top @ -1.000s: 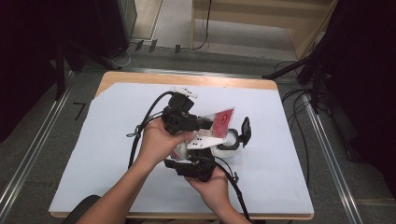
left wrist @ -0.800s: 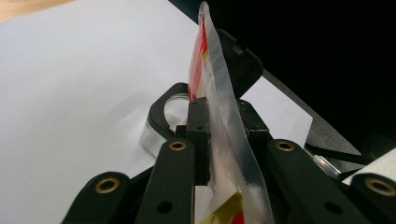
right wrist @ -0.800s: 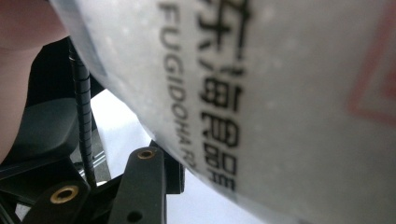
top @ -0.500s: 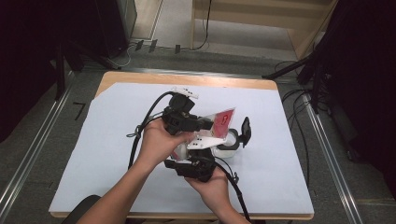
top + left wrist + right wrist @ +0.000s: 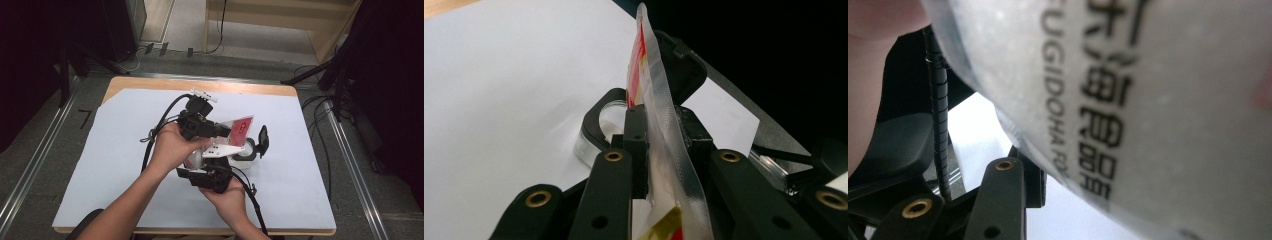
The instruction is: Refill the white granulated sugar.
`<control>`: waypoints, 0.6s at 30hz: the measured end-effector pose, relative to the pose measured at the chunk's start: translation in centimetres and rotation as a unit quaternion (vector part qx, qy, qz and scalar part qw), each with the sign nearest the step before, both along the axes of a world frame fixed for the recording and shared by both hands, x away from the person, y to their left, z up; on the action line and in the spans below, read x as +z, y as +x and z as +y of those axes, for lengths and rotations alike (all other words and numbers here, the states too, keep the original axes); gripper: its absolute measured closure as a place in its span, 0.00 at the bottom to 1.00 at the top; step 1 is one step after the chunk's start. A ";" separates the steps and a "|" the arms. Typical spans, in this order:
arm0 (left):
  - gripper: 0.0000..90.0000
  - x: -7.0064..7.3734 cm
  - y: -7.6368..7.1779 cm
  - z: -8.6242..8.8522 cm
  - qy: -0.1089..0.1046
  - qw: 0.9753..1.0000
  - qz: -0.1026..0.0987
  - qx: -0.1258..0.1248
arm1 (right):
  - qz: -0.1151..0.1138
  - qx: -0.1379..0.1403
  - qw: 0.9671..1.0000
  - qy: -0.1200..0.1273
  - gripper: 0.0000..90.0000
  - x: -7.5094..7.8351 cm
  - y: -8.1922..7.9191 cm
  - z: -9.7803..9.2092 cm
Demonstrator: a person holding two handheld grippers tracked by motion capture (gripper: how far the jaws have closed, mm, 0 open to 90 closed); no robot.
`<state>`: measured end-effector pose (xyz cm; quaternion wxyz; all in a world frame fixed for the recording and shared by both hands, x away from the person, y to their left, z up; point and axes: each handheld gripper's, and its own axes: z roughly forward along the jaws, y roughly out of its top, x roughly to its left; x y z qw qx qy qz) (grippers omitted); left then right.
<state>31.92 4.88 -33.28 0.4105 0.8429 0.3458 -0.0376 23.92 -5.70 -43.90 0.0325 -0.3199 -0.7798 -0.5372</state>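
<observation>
My left gripper (image 5: 224, 131) (image 5: 659, 127) is shut on the clear sealed edge of a red and clear sachet (image 5: 241, 127) (image 5: 655, 95), held upright on edge above the table. Just beyond it stands a clear round container (image 5: 247, 152) (image 5: 594, 131) with its black flip lid (image 5: 263, 139) (image 5: 684, 65) open. My right gripper (image 5: 202, 162) sits below the left one and points up at a white thing (image 5: 192, 160). In the right gripper view a translucent white packet (image 5: 1148, 100) with black print lies right against the camera. It touches the one visible finger (image 5: 1034, 182) and hides the other.
A white sheet (image 5: 115, 150) covers the wooden table (image 5: 150, 82), with open room to the left and right of the hands. Black cables (image 5: 150, 145) trail from both grippers. Metal rails (image 5: 350, 165) run along both sides of the table.
</observation>
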 end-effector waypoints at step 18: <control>0.88 -0.2 -0.9 0.7 -0.006 1.000 -0.013 0.007 | -0.012 0.006 1.000 -0.014 0.70 -0.2 -0.3 0.3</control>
